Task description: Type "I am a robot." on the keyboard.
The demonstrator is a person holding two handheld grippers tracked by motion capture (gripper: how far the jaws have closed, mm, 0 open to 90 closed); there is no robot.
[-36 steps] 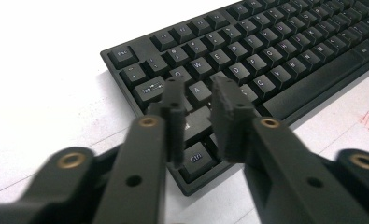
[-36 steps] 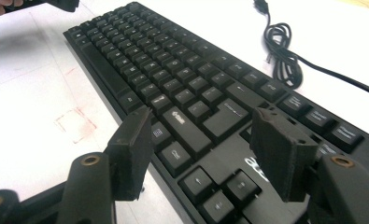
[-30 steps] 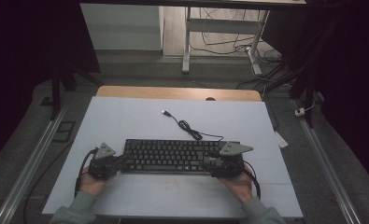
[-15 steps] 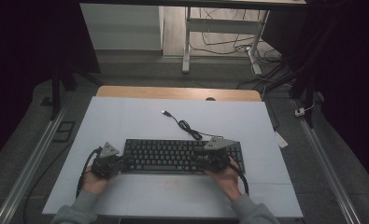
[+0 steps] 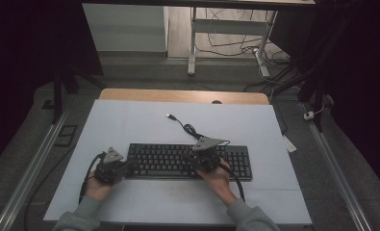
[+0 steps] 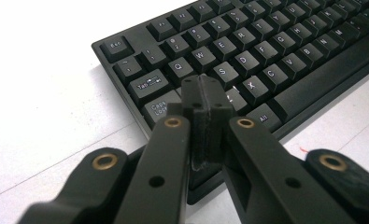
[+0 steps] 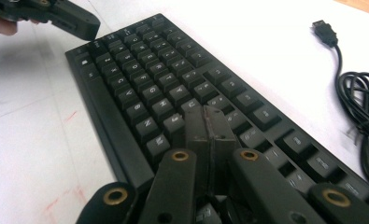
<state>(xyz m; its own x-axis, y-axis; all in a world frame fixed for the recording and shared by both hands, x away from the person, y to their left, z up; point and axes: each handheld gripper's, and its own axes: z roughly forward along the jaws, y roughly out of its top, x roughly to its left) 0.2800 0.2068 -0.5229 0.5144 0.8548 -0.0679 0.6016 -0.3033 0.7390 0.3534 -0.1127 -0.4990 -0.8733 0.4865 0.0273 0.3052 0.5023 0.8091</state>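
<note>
Black keyboard lies flat, front-centre on the white surface, its USB cable coiled just behind it. Left claw clenched, empty, over the keyboard's left end near Caps Lock. Right claw has just been closing, now clenched with nothing between its jaws, over the keys right of centre.

high view overhead, gripper views close, sharing keyboard

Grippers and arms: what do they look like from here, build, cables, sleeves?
Left gripper and right gripper are black, each topped by a grey three-cornered plate and trailing a black cable. Each has two flat black jaws with brass-coloured pivot pins. The person wears grey long sleeves.
</note>
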